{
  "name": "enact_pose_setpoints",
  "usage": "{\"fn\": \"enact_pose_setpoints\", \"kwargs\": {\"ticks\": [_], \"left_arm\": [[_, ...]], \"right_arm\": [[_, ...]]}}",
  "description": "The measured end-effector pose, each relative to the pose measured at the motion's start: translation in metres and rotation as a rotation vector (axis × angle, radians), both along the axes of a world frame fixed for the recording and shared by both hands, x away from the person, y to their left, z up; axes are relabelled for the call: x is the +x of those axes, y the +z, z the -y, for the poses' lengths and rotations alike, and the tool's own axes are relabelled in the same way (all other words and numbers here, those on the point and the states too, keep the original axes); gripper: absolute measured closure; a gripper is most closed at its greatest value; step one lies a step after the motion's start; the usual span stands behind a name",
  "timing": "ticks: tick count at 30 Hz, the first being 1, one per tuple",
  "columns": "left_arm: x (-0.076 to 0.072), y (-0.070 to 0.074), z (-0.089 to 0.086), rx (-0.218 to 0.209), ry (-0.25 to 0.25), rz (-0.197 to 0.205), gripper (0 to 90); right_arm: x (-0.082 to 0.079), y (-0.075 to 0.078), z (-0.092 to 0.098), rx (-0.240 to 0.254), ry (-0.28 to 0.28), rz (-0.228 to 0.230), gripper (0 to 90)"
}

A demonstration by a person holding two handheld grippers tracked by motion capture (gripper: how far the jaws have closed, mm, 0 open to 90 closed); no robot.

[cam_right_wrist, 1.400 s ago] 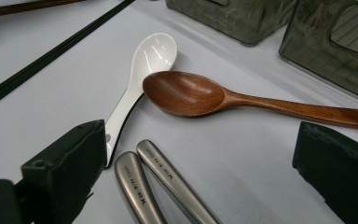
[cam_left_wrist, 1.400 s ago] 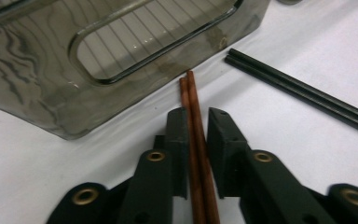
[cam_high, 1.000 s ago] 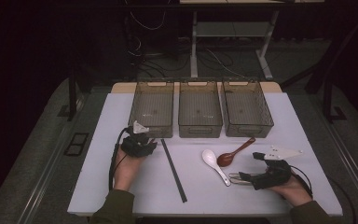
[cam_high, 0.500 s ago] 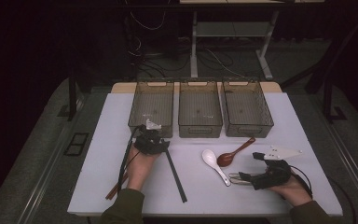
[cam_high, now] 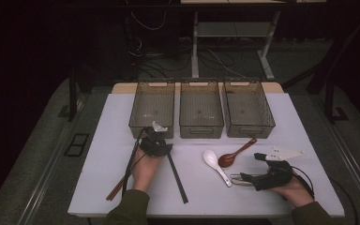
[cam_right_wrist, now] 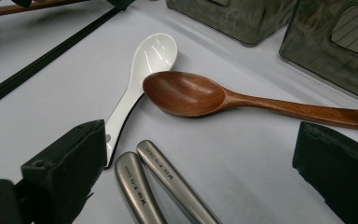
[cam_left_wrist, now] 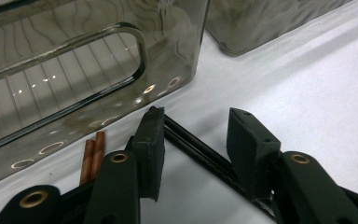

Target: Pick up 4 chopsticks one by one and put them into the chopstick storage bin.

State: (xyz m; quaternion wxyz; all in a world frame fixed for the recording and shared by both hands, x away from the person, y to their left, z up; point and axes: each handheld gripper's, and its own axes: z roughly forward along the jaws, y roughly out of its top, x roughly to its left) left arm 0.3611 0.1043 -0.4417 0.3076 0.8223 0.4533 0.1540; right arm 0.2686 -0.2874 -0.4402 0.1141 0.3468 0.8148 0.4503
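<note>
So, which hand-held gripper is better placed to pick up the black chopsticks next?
The left hand-held gripper: its open jaws already straddle the black chopsticks by the left bin. The right hand-held gripper sits far off, near the metal chopsticks.

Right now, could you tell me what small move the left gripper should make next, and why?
Probably ease the left gripper down and close it: the black chopsticks lie on the table between its open jaws, ungripped, just short of the left bin.
</note>
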Motion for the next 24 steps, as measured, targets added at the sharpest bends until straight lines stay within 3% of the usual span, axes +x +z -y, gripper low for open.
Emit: {"fn": "enact_pose_setpoints", "kwargs": {"ticks": [8, 24], "left_arm": [[-0.0011, 0.0000, 0.0007, 0.024, -0.001, 0.008, 59.1], [-0.0013, 0.0012, -0.0028, 0.029, -0.015, 0.004, 67.4]], "right_arm": [[0.0000, -0.0001, -0.0002, -0.003, 0.002, -0.001, 3.0], [0.0001, -0.0003, -0.0004, -0.001, 0.002, -0.005, 3.0]]}}
